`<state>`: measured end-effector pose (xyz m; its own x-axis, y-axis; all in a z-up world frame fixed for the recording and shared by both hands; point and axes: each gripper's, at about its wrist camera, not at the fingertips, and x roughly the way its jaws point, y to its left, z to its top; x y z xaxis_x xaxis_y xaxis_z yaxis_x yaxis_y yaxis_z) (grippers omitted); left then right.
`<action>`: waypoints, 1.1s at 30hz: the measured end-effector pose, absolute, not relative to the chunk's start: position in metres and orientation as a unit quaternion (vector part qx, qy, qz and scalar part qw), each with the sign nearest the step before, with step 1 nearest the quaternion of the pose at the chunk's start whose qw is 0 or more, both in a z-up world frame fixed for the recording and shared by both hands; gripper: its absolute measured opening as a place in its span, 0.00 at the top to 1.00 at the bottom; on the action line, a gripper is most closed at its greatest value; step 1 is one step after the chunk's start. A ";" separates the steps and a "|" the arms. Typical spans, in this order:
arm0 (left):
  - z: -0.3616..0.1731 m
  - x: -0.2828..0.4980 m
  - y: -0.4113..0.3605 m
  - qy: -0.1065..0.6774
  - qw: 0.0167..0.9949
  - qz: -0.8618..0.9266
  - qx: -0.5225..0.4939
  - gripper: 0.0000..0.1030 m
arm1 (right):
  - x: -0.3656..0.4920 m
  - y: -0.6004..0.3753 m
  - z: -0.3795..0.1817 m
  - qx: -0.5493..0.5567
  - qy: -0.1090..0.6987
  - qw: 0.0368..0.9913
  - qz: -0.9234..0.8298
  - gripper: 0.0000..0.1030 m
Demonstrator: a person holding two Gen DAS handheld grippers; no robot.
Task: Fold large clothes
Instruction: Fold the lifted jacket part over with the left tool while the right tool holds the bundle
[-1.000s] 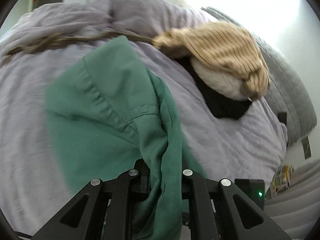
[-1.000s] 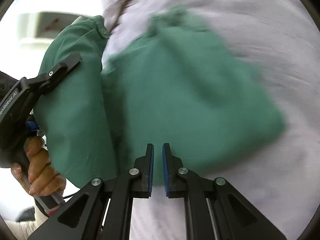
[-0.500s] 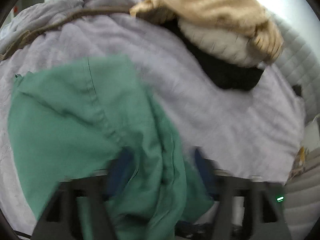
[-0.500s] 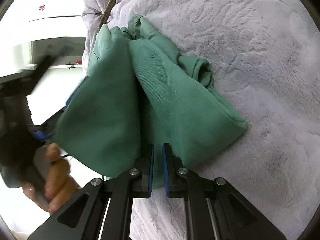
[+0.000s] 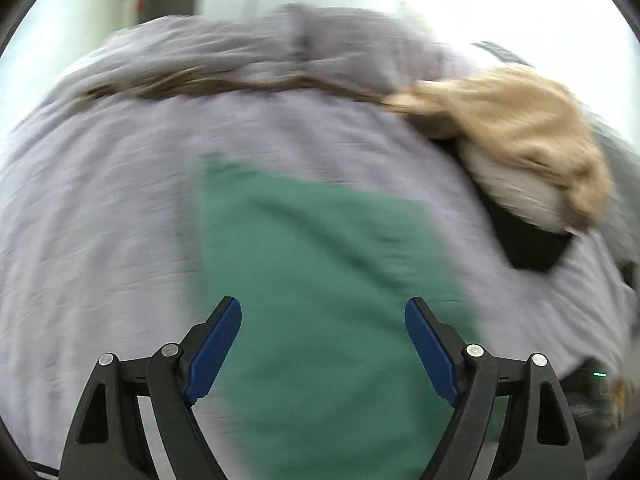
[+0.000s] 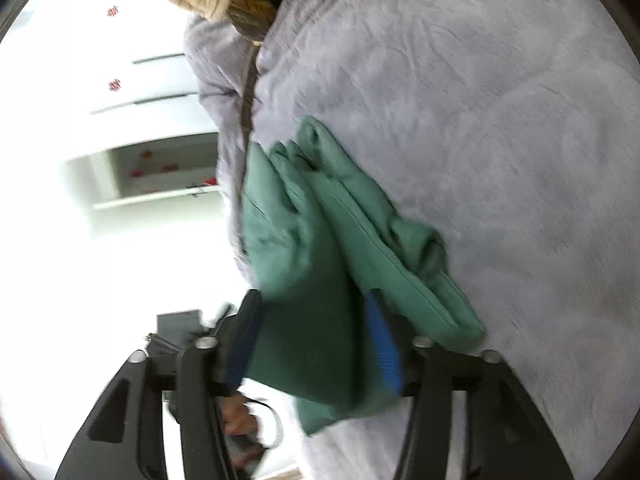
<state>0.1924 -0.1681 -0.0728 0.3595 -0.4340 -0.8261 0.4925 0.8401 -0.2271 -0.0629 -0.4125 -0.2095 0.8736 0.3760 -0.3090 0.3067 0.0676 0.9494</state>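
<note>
Left wrist view: left gripper (image 5: 323, 322) has its jaws spread wide w/ nothing in them, hanging over the green garment (image 5: 320, 272), which lies folded into a rough rectangle on the lavender bed cover (image 5: 100, 220). Pic is blurry tbh. A beige knit sweater (image 5: 520, 136) is piled on other clothes far right, well apart from the green one.

Right wrist view: right gripper (image 6: 312, 344) also has its jaws open, the garment's near edge sits between the fingers but doesn't look pinched. Layers are stacked and a bit bunched at the far end.

Imo it's light, soft, floppy twill-ish fabric, won't hold shape. Best to grab thru all layers at a folded edge or corner so the stack doesn't slide apart.
</note>
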 end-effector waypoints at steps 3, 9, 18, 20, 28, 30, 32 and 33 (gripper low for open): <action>-0.093 0.222 -0.130 0.509 0.834 -0.212 0.016 0.18 | -0.036 -0.421 -0.215 0.700 0.245 0.667 0.076 0.34; -0.126 0.243 -0.106 0.532 0.830 -0.169 0.004 0.18 | 0.041 -0.436 -0.204 0.648 0.304 0.689 0.115 0.33; -0.144 0.249 -0.125 0.534 0.829 -0.165 0.014 0.18 | 0.100 -0.439 -0.177 0.564 0.379 0.729 0.085 0.93; -0.140 0.249 -0.128 0.535 0.828 -0.168 0.016 0.18 | 0.087 -0.439 -0.169 0.552 0.366 0.745 0.086 0.93; -0.143 0.235 -0.162 0.521 0.825 -0.214 0.044 0.17 | 0.073 -0.456 -0.217 0.565 0.401 0.721 0.003 0.85; -0.140 0.234 -0.163 0.520 0.826 -0.211 0.049 0.17 | 0.068 -0.454 -0.200 0.544 0.402 0.737 -0.011 0.81; -0.136 0.233 -0.161 0.524 0.822 -0.216 0.055 0.17 | 0.059 -0.447 -0.179 0.502 0.413 0.760 -0.022 0.80; -0.133 0.231 -0.157 0.526 0.820 -0.218 0.060 0.17 | 0.053 -0.443 -0.169 0.482 0.414 0.772 -0.025 0.79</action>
